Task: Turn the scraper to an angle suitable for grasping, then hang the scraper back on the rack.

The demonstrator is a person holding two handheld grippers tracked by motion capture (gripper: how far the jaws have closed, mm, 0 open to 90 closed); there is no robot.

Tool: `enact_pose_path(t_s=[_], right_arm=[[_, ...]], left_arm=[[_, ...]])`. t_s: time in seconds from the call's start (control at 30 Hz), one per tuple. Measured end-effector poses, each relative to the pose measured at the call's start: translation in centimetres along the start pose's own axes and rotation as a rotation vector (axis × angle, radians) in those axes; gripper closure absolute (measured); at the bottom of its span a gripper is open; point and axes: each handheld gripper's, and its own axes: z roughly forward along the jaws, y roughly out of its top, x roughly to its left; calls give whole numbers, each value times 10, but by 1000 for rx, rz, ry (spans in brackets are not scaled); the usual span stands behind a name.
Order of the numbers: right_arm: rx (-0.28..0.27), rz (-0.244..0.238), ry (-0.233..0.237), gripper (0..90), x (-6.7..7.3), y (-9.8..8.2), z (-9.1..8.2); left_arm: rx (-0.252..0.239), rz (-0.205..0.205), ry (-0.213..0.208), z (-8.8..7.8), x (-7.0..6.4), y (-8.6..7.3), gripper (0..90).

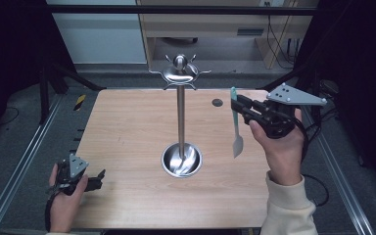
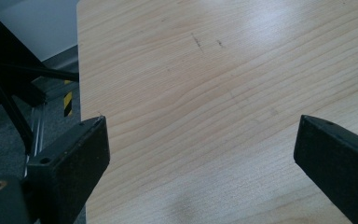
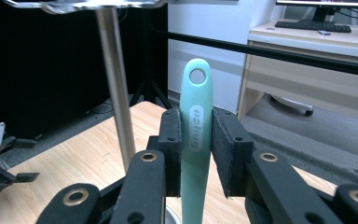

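Observation:
A steel utensil stand (image 1: 180,112) rises from a round dish base (image 1: 181,160) at the table's middle, with hooks around its top (image 1: 180,71). My right gripper (image 1: 236,105) hovers right of the pole, shut on the mint-green handle (image 3: 196,126) of a kitchen tool whose pale blade (image 1: 238,145) hangs down. The handle's hanging hole (image 3: 197,75) points up, with the stand's pole (image 3: 117,88) just to its left. My left gripper (image 1: 98,179) rests at the table's near left corner, jaws wide apart (image 2: 200,154) over bare wood.
The wooden table (image 1: 127,127) has a small dark round hole (image 1: 217,103) near its far right. Black frame rails run along both sides. A desk with a keyboard (image 3: 310,26) stands beyond the table.

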Motion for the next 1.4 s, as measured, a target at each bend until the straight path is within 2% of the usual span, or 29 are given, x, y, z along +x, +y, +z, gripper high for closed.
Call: enact_pose_path(t_s=[0.37, 0.63, 0.9, 1.4], right_arm=[[-65, -28, 41, 742, 20, 9, -3], [-78, -61, 65, 741, 34, 14, -5], [-87, -62, 68, 741, 37, 15, -6], [-141, -54, 81, 741, 47, 19, -8]], left_arm=[[4, 3, -3, 1, 0, 0, 31], [1, -5, -2, 0, 1, -1, 31], [-2, -5, 0, 0, 1, 0, 31], [-2, -4, 1, 0, 1, 0, 31]])
